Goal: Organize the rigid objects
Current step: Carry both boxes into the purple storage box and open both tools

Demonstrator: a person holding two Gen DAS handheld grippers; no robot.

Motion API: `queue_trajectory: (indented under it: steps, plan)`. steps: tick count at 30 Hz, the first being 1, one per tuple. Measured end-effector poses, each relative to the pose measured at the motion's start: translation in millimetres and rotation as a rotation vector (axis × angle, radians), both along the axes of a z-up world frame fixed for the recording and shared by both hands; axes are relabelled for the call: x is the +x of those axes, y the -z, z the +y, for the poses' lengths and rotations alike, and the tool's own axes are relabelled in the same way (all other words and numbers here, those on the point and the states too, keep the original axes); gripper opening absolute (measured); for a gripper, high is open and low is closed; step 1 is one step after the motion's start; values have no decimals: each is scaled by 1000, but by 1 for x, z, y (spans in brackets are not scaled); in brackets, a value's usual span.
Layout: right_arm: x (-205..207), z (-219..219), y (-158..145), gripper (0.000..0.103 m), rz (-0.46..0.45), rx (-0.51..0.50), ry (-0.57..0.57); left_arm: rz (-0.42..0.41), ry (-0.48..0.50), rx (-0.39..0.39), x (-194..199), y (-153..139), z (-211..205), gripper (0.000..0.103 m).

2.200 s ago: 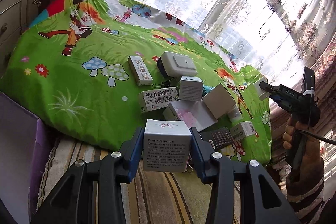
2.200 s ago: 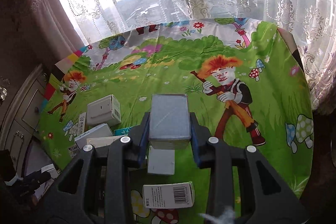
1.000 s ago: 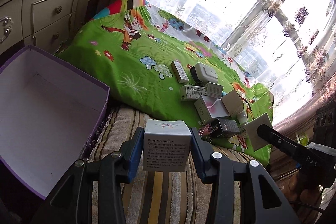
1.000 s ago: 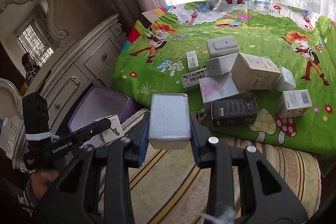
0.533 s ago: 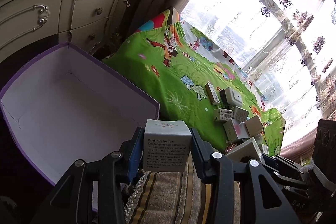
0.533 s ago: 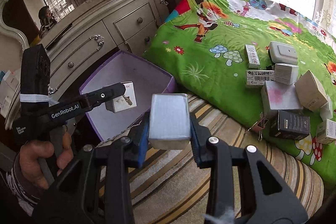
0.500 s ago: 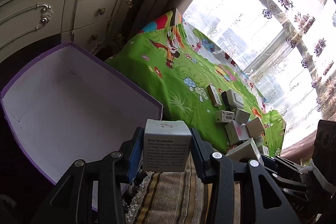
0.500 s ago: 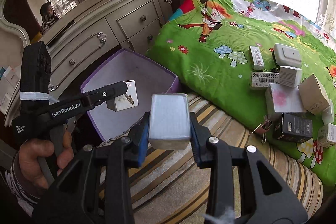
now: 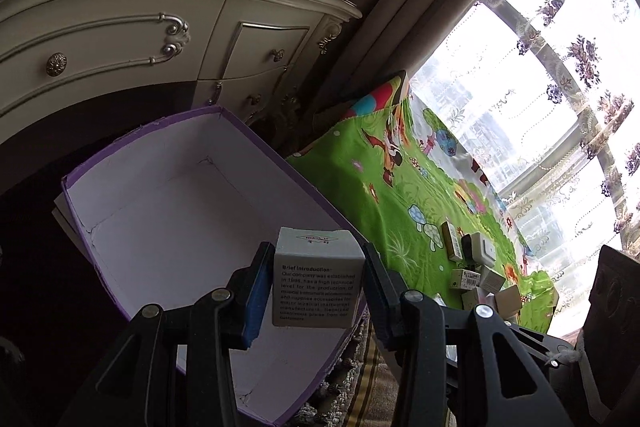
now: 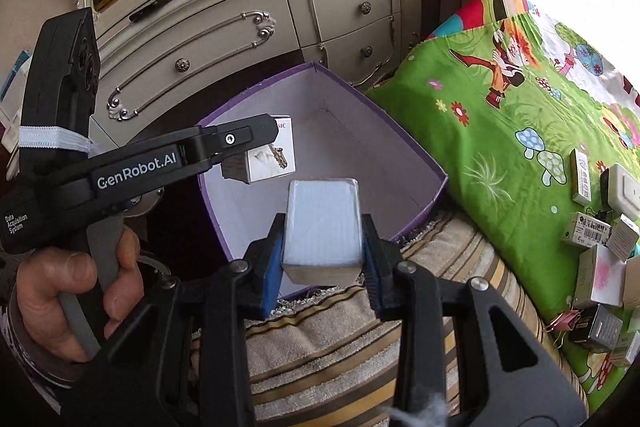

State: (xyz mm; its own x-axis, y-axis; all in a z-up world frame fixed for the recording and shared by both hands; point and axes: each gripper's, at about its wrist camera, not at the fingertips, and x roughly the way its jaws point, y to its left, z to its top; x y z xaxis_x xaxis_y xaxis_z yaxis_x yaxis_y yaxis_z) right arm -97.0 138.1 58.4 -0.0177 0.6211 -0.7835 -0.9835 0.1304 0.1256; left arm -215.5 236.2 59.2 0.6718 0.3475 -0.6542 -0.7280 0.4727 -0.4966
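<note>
- White printed cardboard cube (image 9: 319,281): clamped between the fingers of the left hand-held gripper (image 9: 318,297), held over the near right part of the open purple-edged cardboard box (image 9: 172,195).
- Plain grey-white rectangular box (image 10: 322,229): gripped by the right hand-held gripper (image 10: 322,259) above the box's near rim.
- Remaining small boxes (image 10: 596,235): clustered on the green cartoon-print mat (image 10: 500,131), right of the box.
- Cream carved dresser (image 10: 240,27): beyond the box.

A green cartoon sheet (image 10: 500,131) carries scattered small boxes (image 10: 588,231).
</note>
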Motion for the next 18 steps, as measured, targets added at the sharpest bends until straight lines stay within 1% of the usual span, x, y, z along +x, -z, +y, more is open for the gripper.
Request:
queue_trajectory:
  steps: [3,4,5,7,9,12,18]
  plan:
    - [-8,10,2,39,-5,-8,-40,6,-28,-3,-5,1,4,45]
    - [-11,13,2,42,-6,-11,-52,9,-36,-9,-6,2,6,48]
    - [-12,15,3,46,-8,-13,-60,14,-42,-17,-6,3,7,54]
    - [-14,14,2,67,-11,-9,-65,22,-54,-27,-7,6,9,61]
    - [-13,10,1,76,-12,1,-59,32,-57,-28,-7,8,9,62]
    - [-6,3,-1,78,-10,2,-45,38,-51,-29,-4,9,7,62]
    - [19,-23,-10,79,-24,27,27,62,-17,-8,7,8,-4,65]
